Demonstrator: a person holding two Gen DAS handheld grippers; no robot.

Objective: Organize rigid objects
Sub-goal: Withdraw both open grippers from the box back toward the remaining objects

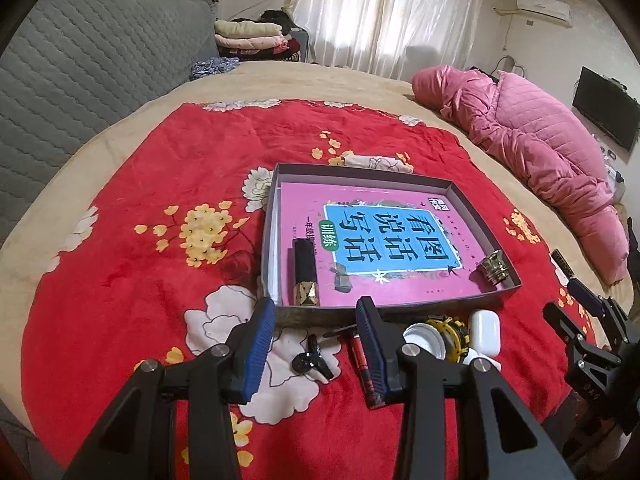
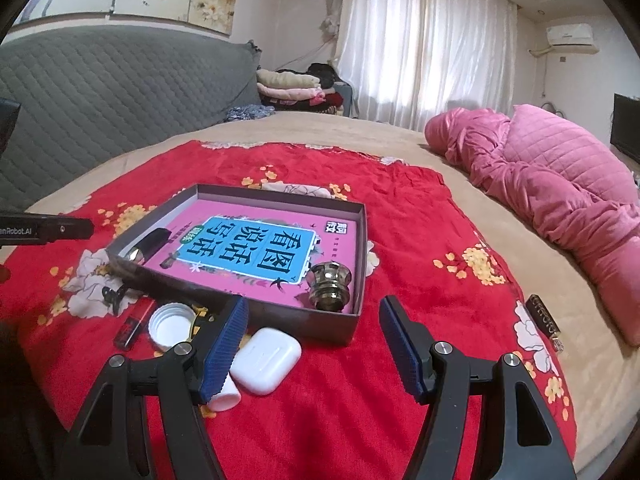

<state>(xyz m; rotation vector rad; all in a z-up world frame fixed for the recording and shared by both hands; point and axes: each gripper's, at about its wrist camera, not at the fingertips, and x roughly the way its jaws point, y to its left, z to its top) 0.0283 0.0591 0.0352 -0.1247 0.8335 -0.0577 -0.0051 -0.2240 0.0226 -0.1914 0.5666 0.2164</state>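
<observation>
Black lipstick tube (image 1: 305,271) lies lengthwise in the box (image 1: 486,216), gold end nearest; both jaws open, empty.

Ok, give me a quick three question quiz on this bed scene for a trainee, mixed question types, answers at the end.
1. True or false: the left gripper holds the black hair clip.
2. Which lies inside the grey box? A) white earbud case B) black and gold lipstick C) white bottle cap
3. Fill in: the small dark bar at the blanket's right edge lies ___ the box.

Key: 1 false, both grippers are open and empty, including the right gripper. 2 B. 3 outside.
</observation>
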